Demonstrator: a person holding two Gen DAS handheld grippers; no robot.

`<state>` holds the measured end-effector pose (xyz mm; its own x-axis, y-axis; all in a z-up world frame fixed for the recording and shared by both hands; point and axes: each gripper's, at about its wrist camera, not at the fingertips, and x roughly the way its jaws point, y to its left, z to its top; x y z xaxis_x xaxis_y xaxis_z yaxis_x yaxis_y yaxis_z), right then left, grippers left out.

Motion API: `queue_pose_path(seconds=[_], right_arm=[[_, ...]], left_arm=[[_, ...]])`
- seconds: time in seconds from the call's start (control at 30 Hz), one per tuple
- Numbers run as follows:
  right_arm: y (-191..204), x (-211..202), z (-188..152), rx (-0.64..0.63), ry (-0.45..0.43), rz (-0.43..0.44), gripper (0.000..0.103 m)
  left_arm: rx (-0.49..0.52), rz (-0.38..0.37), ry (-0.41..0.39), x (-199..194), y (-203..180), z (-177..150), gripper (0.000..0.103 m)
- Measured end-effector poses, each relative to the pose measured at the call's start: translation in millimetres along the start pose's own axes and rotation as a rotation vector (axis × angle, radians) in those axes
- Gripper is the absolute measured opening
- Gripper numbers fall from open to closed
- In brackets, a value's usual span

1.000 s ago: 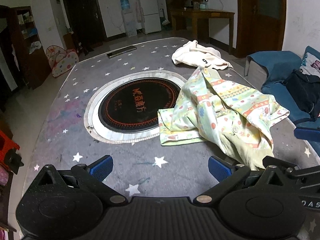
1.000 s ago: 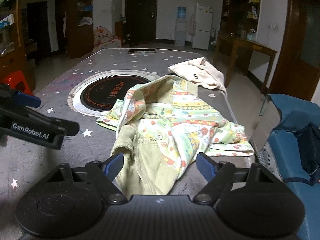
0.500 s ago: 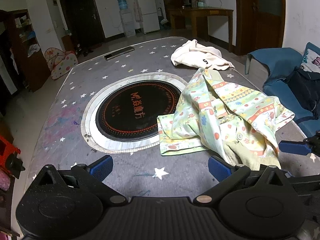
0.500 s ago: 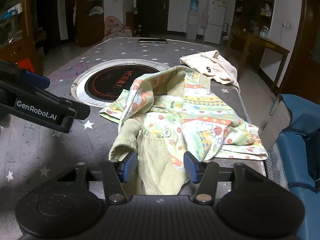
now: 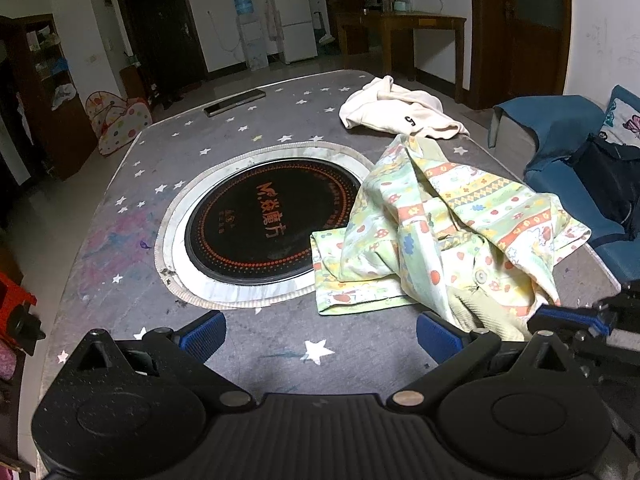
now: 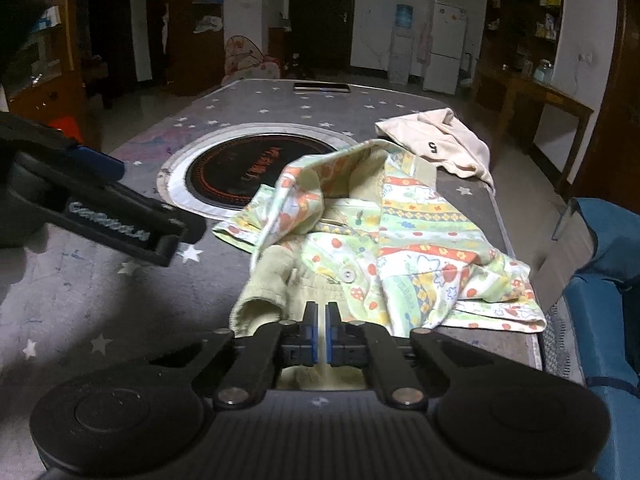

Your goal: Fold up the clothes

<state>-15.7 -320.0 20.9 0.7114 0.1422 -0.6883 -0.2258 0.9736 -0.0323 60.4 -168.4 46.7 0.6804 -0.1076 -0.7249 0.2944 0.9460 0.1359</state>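
Observation:
A crumpled yellow-green patterned child's shirt (image 5: 448, 232) lies on the right half of the grey star-print table (image 5: 120, 240); it also shows in the right wrist view (image 6: 384, 236). A cream garment (image 5: 400, 110) lies behind it, also in the right wrist view (image 6: 444, 140). My right gripper (image 6: 321, 332) is shut on the shirt's near green hem. My left gripper (image 5: 320, 330) is open and empty, over bare table just left of the shirt. It appears in the right wrist view (image 6: 120, 220).
A round black hotplate (image 5: 268, 220) is set in the table's middle. A dark flat bar (image 5: 234, 102) lies at the far edge. A blue sofa (image 5: 580, 168) with dark clothing stands right of the table.
My right gripper's jaws have closed from wide open onto the shirt's near hem. My left gripper has shifted slightly forward and stays open.

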Motion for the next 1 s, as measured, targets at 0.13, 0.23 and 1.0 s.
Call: queue_pose_path(seconds=[0.13,0.23,1.0], right_arm=[[7.5,-6.0,-3.1,-0.024,-0.002,0.022,0.002],[7.3,-9.0,-2.5,-0.023,-0.017,0.013,0.006],[-3.1,2.3,-8.9,0.077,0.027,0.014,0.058]], left_arm=[[-0.004,0.002,-0.002,-0.9,2.1,-0.3,0.103],[-0.010,0.006,-0.001,-0.7,3.2,0.1,0.103],[-0.013,-0.029,0.005,14.6,-26.0,11.7,0.103]])
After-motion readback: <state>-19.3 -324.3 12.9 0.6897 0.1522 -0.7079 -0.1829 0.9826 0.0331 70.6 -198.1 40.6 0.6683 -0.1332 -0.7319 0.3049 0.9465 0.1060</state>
